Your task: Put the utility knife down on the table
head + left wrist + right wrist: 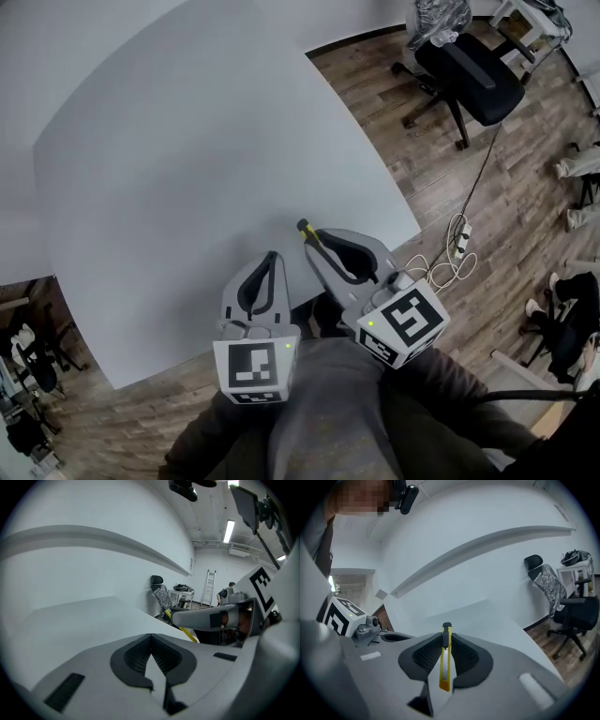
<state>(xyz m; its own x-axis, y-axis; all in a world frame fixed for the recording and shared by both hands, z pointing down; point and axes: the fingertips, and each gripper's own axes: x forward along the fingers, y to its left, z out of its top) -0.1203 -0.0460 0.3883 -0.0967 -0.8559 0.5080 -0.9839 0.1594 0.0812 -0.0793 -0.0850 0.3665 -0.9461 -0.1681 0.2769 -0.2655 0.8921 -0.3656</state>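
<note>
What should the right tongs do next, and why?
Probably lower the right tongs toward the white table. They are shut on the yellow utility knife, which sits over the table's near edge, and I cannot tell that it touches the surface, so opening now might drop it.

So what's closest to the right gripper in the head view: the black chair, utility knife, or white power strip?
1. utility knife, held in the right gripper's jaws.
2. white power strip, on the floor to its right.
3. black chair, far upper right.
</note>
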